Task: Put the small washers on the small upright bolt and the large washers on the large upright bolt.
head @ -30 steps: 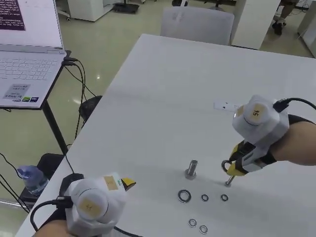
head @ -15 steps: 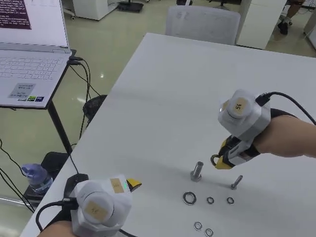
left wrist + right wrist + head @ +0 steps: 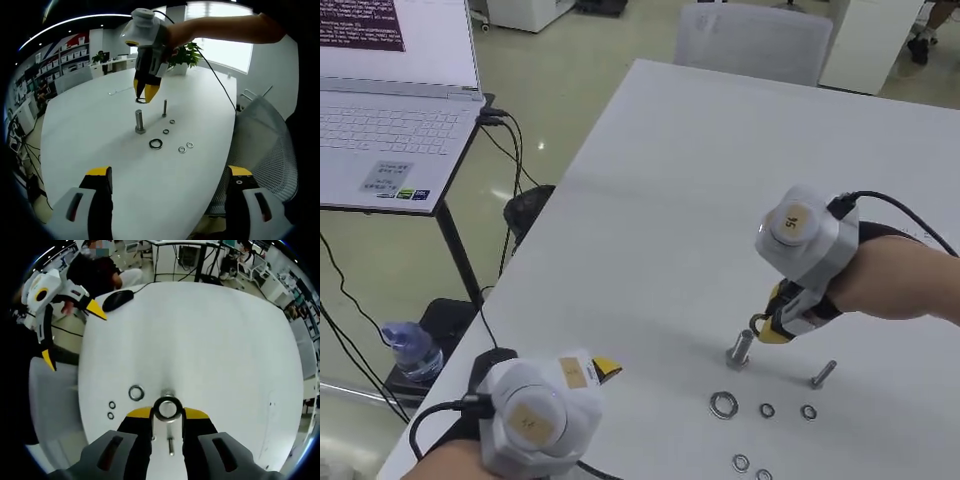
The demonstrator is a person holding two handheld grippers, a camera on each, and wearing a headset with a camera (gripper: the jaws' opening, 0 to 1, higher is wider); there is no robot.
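**Item handled.** The large washer (image 3: pixel 167 398) is judged to be a light, stiff, thin metal ring with a smooth face that is likely to slip. It is best taken across the rim, so that the hole is left free for the shank. It is pinched that way between the fingers of the right gripper (image 3: pixel 167 412).

**Location.** The washer is held just above the top of the large upright bolt (image 3: pixel 740 349) and is not yet threaded on. A second large washer (image 3: pixel 723 405) and several small washers (image 3: pixel 767 410) lie flat on the counter (image 3: pixel 700 180), near the small upright bolt (image 3: pixel 823 374).

**Pose.** The right gripper is angled downward over the bolt, with the forearm reaching in from the right. The left gripper (image 3: pixel 170 172) is held low at the near edge of the counter, its fingers spread wide with nothing between them.
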